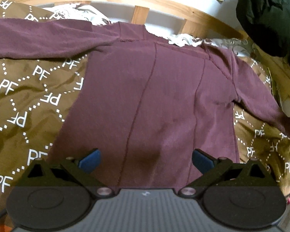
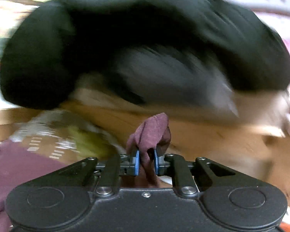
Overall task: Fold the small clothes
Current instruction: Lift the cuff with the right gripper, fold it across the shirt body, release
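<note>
Left gripper (image 1: 146,159): jaws spread wide, blue pads (image 1: 89,159) apart and empty, hovering over the lower body of the maroon long-sleeved top (image 1: 154,96), probably poised there to pin or catch the cloth once the fold comes across. Spread flat, seams showing, on a brown bedcover (image 1: 19,96) printed with white letters, collar toward a wooden bed frame (image 1: 141,14), left sleeve (image 1: 38,36) stretched out toward the frame's left side, so laid out ready for folding. Further right, right sleeve (image 1: 261,100) drawn off toward the picture's edge, cuff lifted clear of the cover. Right gripper (image 2: 146,161): nearly closed, blue pads pinching a bunch of that maroon cloth, most likely the sleeve end, so as to carry it over the body. Behind it, heavily blurred, a dark bulky cloth shape (image 2: 145,38), nature not clear. Sleeve fold judged as just begun; body not yet folded.
</note>
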Demonstrator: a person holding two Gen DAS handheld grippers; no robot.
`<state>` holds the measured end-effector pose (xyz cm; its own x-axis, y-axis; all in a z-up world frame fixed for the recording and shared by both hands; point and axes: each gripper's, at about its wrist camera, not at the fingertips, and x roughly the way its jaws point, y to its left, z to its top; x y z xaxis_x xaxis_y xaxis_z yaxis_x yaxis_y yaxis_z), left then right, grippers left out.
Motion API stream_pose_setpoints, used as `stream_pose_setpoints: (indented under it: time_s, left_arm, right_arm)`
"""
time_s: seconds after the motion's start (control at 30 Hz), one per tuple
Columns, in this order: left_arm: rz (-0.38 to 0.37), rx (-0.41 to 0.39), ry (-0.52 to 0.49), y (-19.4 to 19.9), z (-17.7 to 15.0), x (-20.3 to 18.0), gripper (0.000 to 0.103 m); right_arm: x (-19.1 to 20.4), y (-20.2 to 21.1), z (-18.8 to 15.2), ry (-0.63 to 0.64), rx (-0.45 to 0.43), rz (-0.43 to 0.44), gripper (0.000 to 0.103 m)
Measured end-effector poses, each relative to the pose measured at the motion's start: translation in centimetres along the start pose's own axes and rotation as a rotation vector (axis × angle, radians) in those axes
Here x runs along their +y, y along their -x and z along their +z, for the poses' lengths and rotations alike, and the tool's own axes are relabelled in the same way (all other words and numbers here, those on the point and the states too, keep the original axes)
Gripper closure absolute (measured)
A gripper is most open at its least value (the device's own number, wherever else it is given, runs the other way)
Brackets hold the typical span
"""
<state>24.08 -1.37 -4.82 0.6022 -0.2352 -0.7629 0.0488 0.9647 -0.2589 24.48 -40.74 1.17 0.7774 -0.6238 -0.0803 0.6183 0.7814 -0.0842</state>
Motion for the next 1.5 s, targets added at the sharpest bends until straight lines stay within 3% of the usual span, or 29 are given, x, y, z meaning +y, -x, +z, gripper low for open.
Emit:
stream_pose_setpoints:
  time_s: [0.27,0.47,0.63,0.97,1.1,1.33,1.5]
  left_arm:
    - [0.021,-0.073,0.098,1.4,1.1,2.3,0.001]
    - [0.038,-0.199,0.215,3.5,2.0,4.8,0.001]
    - [0.038,-0.217,0.283,3.4,2.4,6.1,0.001]
    - [0.036,-0.208,0.285,2.3,2.3,6.9,0.001]
    - [0.034,-0.189,0.288,1.6,2.4,7.0,0.001]
    - [0.043,-0.170,0.276,1.1,2.2,6.9,0.001]
    - [0.043,-0.167,0.270,1.1,2.2,6.8,0.001]
  right_arm:
    - [10.3,7.4,2.7,0.145,-0.168,0.449,0.088]
    - [16.3,12.0,1.4,0.224,-0.143,0.721,0.088]
    - [18.5,14.0,-0.9,0.297,-0.081,0.910,0.088]
    - [20.1,16.4,-6.1,0.481,0.048,1.112,0.088]
    - [19.7,16.8,-7.3,0.542,0.132,1.178,0.082]
    - [19.6,18.4,-7.7,0.654,0.183,1.309,0.062]
    - [17.8,19.4,-6.5,0.633,0.226,1.437,0.042]
